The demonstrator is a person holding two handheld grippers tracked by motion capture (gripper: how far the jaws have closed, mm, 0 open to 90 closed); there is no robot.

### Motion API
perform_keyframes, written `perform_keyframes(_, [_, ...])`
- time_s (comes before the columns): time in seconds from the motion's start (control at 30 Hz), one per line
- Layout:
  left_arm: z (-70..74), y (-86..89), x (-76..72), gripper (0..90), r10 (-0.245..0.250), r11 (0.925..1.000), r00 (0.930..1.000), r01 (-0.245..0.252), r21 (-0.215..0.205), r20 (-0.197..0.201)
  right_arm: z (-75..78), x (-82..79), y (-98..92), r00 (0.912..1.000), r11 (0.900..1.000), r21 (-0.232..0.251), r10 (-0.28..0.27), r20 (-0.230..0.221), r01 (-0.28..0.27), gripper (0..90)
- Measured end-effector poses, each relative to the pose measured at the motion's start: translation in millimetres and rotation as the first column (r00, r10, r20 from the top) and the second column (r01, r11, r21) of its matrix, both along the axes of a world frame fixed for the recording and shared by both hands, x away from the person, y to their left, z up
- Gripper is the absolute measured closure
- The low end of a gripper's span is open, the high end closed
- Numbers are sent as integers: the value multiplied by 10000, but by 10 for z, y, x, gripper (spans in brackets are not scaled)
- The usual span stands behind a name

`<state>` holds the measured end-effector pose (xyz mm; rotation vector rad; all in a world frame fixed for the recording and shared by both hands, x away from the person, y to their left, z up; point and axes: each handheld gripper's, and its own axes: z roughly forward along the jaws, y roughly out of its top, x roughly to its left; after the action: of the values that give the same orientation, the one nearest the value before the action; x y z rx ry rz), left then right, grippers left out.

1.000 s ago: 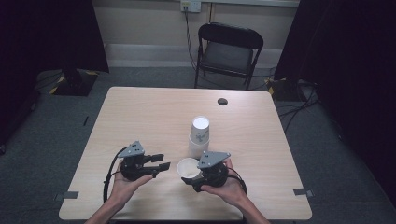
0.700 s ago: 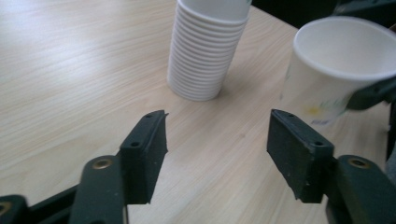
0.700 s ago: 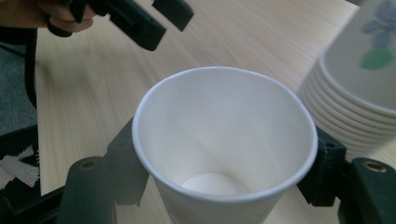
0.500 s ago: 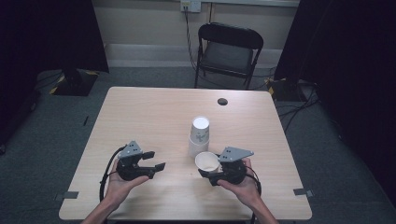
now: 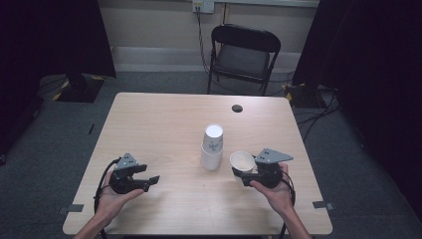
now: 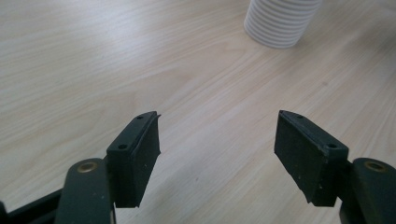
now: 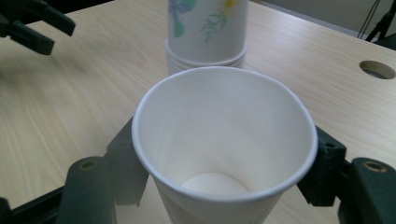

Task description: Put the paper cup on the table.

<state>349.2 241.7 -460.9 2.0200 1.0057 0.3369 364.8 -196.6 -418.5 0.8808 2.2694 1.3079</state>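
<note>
Now my right jaws [image 5: 247,175] pinch an upright white paper cup [image 7: 224,144] by its sides, the flower-printed stack of upturned paper cups [image 5: 212,147] just ahead beyond its rim, while my left jaws [image 6: 217,156], just opened, stand spread and empty over the pale wooden desk [image 5: 164,124].

In the left gripper view the top edge cuts off the stack of cups [image 6: 282,23], leaving its ribbed base. In the right gripper view the held paper cup [image 7: 224,144] hides the jaws' inner faces and its own base runs off the bottom edge; the stack's top is cropped too.
</note>
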Motion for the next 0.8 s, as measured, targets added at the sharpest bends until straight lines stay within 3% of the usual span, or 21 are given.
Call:
perform_keyframes(0.13, [-74, 82, 8, 304, 174, 9998, 9996, -172, 61, -243, -8, 112, -82, 9990, 9990, -10, -451, -40, 451, 312])
perform_keyframes(0.33, [-180, 93, 86, 294, 140, 9955, 9995, -112, 944, -291, -43, 320, -140, 9952, 9950, 189, -975, -63, 976, 313])
perform_keyframes(0.5, [-236, 123, 120, 249, 332, 9905, 9990, -290, 1343, -297, -38, 506, -125, 9907, 9905, 199, -1359, -12, 1359, 313])
perform_keyframes(0.67, [-307, 139, 126, 219, 299, 9883, 9983, -221, 1512, -495, -24, 672, -120, 9869, 9869, 12, -1615, -24, 1615, 314])
perform_keyframes(0.7, [-319, 143, 126, 204, 190, 9903, 9985, -117, 1382, -519, -27, 717, -123, 9858, 9858, -10, -1680, -37, 1680, 316])
perform_keyframes(0.8, [-329, 174, 129, 189, 201, 9895, 9991, -144, 1439, -386, -46, 813, -123, 9829, 9829, -42, -1839, -65, 1838, 316])
